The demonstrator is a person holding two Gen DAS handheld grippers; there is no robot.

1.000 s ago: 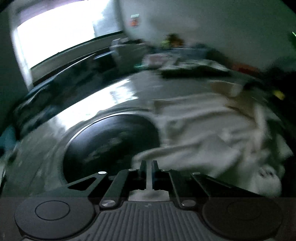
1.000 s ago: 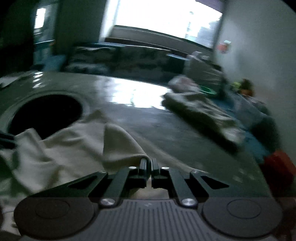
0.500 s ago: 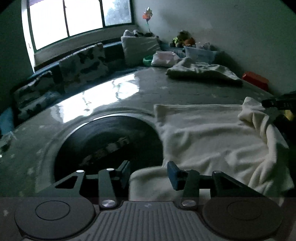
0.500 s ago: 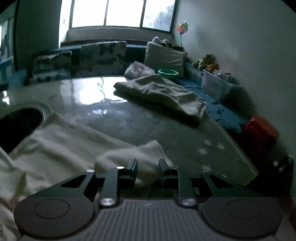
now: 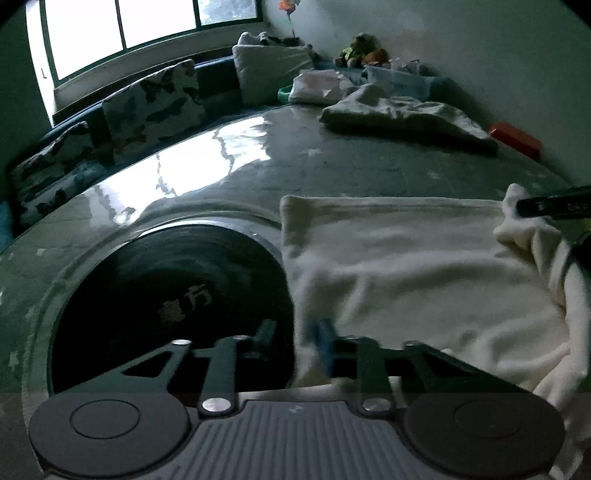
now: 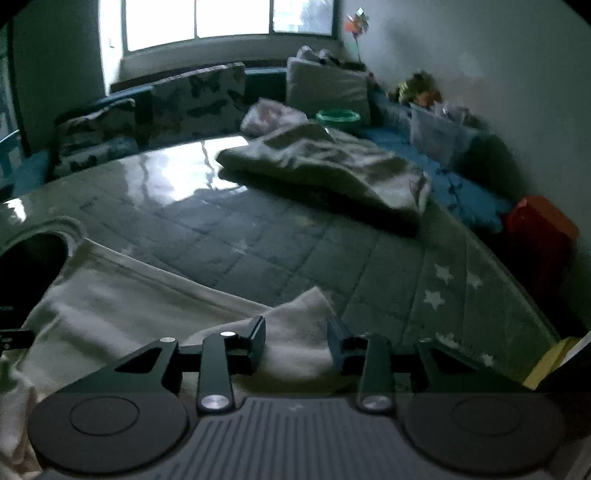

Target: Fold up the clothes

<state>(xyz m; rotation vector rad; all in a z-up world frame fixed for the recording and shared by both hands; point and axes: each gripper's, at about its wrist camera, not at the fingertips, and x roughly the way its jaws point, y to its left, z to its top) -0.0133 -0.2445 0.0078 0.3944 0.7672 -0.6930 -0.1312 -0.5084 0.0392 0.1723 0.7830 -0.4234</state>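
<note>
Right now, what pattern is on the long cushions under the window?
Butterflies, dark on a pale cushion. The right wrist view shows them best.

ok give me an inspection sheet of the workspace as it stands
surface: glossy green table with star marks; dark round inset at its left.
job's things: cream garment spread flat beside the inset, right side bunched; a second garment in a heap at the far edge.
clutter: green bowl and red box off the table.
grippers: left tool closing, cloth edge between its fingers; right tool opening, cloth corner in the gap, pads clear of it.
cables: nothing seen.
surroundings: window, cushions on a bench, soft toys by the wall.
</note>
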